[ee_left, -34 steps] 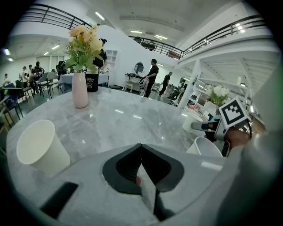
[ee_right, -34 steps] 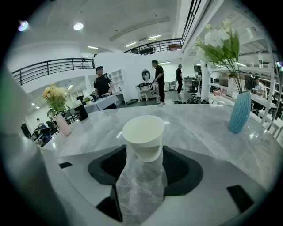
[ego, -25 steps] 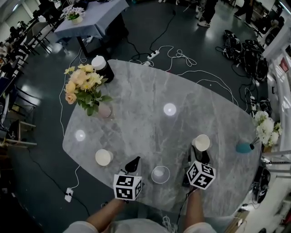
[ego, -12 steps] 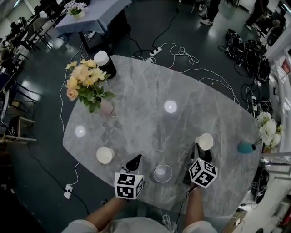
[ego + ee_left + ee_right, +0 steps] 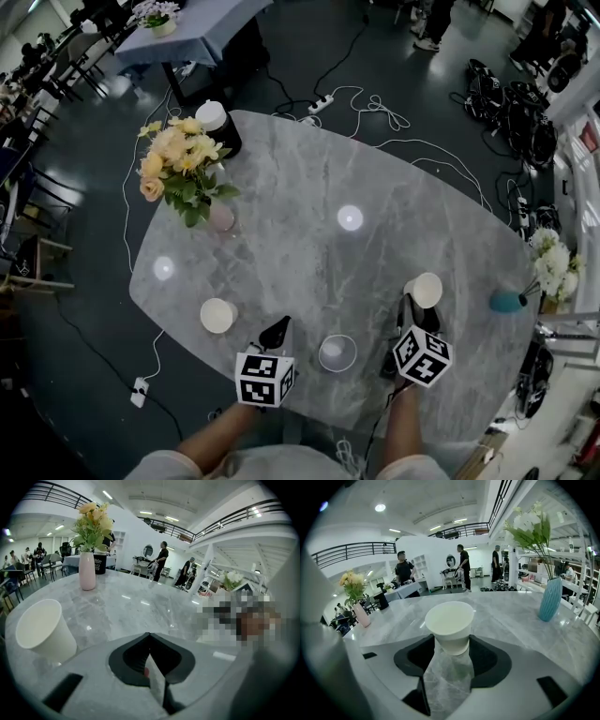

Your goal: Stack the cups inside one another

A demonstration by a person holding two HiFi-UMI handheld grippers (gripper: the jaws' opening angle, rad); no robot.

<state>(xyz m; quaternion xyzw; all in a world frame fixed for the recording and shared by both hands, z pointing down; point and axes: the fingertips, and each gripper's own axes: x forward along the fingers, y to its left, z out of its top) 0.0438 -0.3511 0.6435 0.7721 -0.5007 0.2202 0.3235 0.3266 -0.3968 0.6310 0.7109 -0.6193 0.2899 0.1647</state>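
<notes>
Jaws of right gripper [image 5: 452, 639] clamp white cup [image 5: 449, 620], lower sides hidden; left gripper [image 5: 149, 633] jaws closed, second cup [image 5: 44, 630] beside.

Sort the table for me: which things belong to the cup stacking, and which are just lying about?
Job: right white cup, in the right tool; left white cup; clear cup.
Lying about: pink flower vase; teal vase; black white-lidded container.
</notes>
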